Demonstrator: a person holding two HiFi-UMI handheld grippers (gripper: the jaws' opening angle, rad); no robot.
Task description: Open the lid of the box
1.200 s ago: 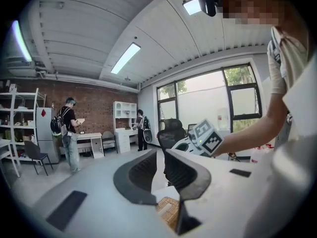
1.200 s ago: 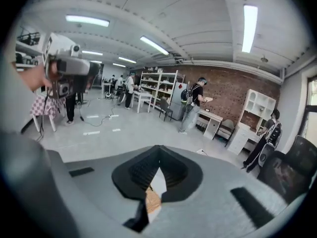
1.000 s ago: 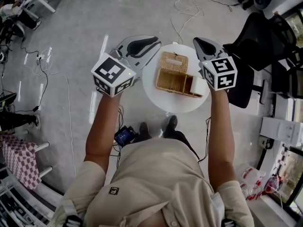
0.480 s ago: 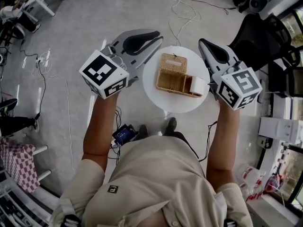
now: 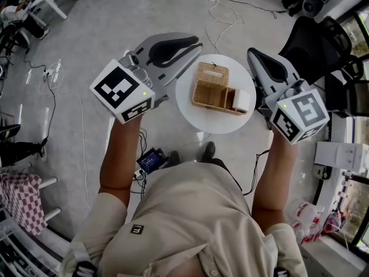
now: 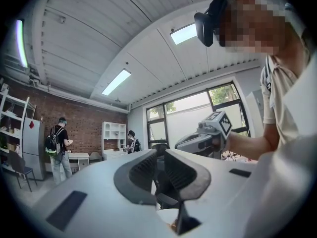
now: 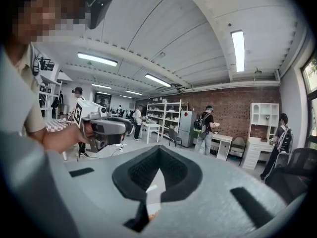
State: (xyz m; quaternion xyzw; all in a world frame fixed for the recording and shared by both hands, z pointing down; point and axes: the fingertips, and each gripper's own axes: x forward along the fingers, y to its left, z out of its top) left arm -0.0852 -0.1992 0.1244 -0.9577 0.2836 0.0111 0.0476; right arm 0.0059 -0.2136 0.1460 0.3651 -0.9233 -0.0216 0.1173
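A wicker box (image 5: 210, 98) stands on a small round white table (image 5: 199, 119) in the head view. Its lid (image 5: 213, 74) lies tipped back on the far side, and a white block (image 5: 242, 100) sits in the box's right end. My left gripper (image 5: 195, 41) hangs high to the left of the table, shut, with nothing in it. My right gripper (image 5: 252, 54) is held up to the right of the box, shut and empty too. In the left gripper view the jaws (image 6: 159, 158) meet, with the right gripper (image 6: 208, 135) beyond them; the right gripper view shows closed jaws (image 7: 157, 152) and the left gripper (image 7: 101, 126).
A black office chair (image 5: 314, 45) stands right of the table. Cables (image 5: 222, 7) trail on the floor behind it, and a small device (image 5: 153, 162) lies by the person's feet. Several people, desks and white shelves (image 7: 163, 115) are far off against a brick wall.
Both grippers have risen toward the head camera and spread apart, away from the box. The box and its lid have not moved.
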